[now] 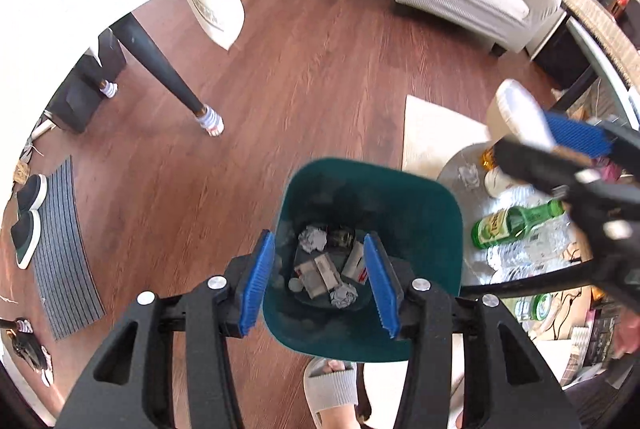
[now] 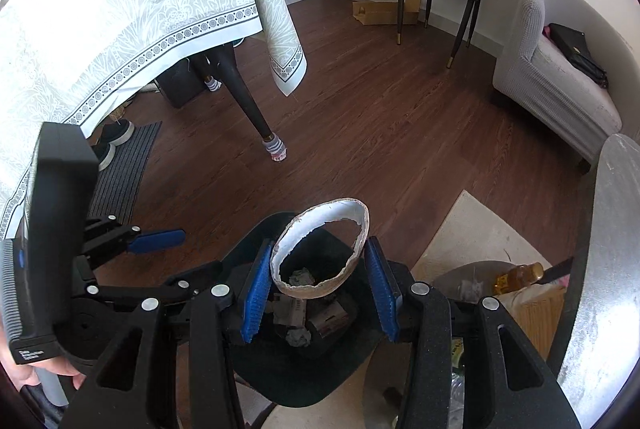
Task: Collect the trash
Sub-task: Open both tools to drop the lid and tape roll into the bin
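Bin (image 1: pixel 420 229) on floor, partly filled: paper wads, cartons. Table (image 1: pixel 516 269) beside it holds bottles not yet collected. Right gripper (image 2: pixel 318 289) clamps torn paper cup (image 2: pixel 320 249) above bin. Left gripper (image 1: pixel 320 281) parted, empty, over bin.
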Demonstrator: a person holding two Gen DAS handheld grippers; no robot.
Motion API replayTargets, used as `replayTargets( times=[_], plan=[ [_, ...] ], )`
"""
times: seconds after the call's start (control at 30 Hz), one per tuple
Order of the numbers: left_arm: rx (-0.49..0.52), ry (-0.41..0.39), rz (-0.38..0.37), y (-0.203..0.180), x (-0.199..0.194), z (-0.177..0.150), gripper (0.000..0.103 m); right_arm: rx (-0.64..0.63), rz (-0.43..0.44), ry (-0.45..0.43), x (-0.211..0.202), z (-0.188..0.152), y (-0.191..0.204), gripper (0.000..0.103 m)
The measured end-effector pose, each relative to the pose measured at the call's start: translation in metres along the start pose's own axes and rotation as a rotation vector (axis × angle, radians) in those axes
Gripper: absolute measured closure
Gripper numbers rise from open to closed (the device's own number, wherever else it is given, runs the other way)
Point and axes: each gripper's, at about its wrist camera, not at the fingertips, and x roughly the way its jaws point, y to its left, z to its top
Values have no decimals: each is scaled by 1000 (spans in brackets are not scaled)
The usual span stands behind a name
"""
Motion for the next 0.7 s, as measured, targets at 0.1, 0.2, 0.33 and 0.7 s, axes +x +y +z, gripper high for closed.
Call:
replayTargets(
  times=[0.1,0.2,0.33,0.7],
  plan=[
    [-10,-55,-1,5,-16,4,57,-4,-9,23,11,-2,2,57],
    [-4,-101,8,8,-30,8,62,-7,-10,46,23,-7,5,57],
    [-7,-169,-6,11,-53,15,65,-15,-15,88,43,-13,8,57],
    [-10,-292,-71,-3,-102,26,72,-69,-22,237,99,-48,21,57]
  ],
)
